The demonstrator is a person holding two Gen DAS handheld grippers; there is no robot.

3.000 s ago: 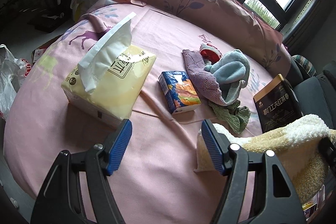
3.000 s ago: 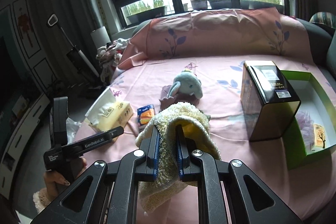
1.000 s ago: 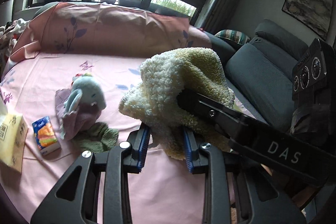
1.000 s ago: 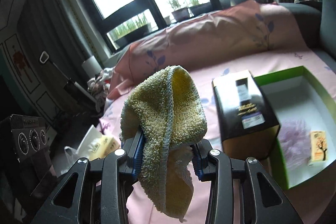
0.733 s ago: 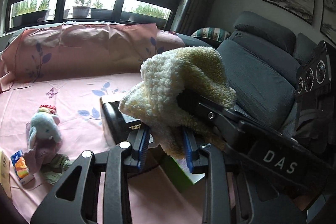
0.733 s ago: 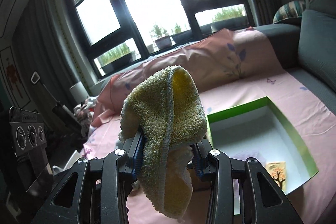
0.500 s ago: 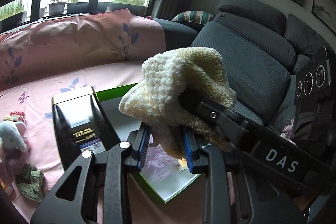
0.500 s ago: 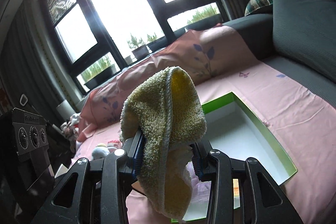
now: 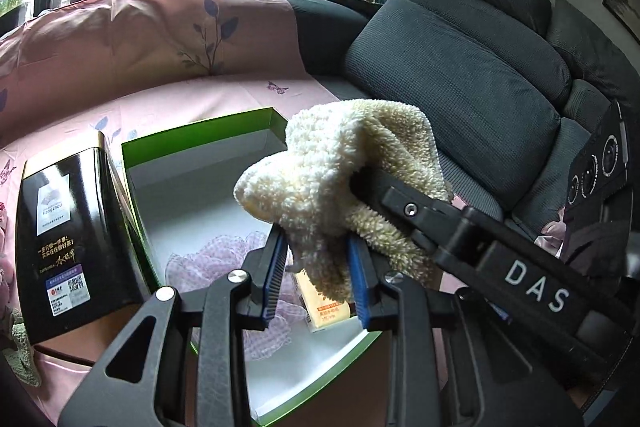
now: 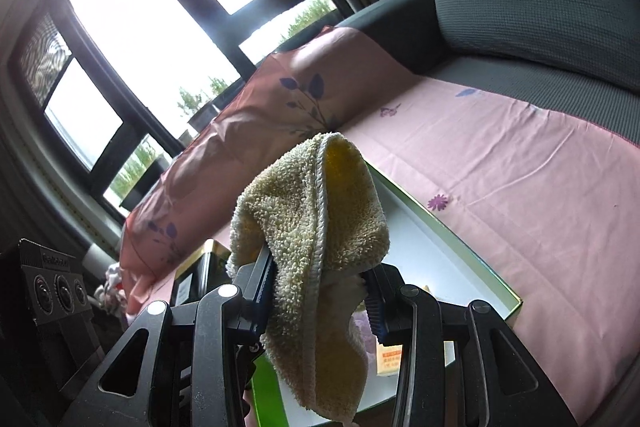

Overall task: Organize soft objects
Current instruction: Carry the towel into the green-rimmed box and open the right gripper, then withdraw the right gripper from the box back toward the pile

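A fluffy cream-yellow towel (image 9: 332,179) hangs bunched between both grippers above the green-rimmed white box (image 9: 200,131). My left gripper (image 9: 318,275) is shut on the towel's lower fold, blue pads pressing it. My right gripper (image 10: 320,291) is shut on the same towel (image 10: 316,223), which drapes over its fingers and hides the fingertips. In the left wrist view the right gripper's black finger reaches into the towel from the right. A pale purple mesh puff (image 9: 224,259) and a small yellow packet (image 9: 328,307) lie in the box.
A black tin (image 9: 68,243) stands just left of the box on the pink sheet (image 10: 520,187). Grey sofa cushions (image 9: 460,75) rise at the right, a pink-covered backrest (image 9: 140,39) and windows behind. A green cloth (image 9: 16,343) shows at the left edge.
Both grippers carried the towel to the right, from over the plush toy and cloths, past the black tin, to above the green box. Their hold on the towel is unchanged.
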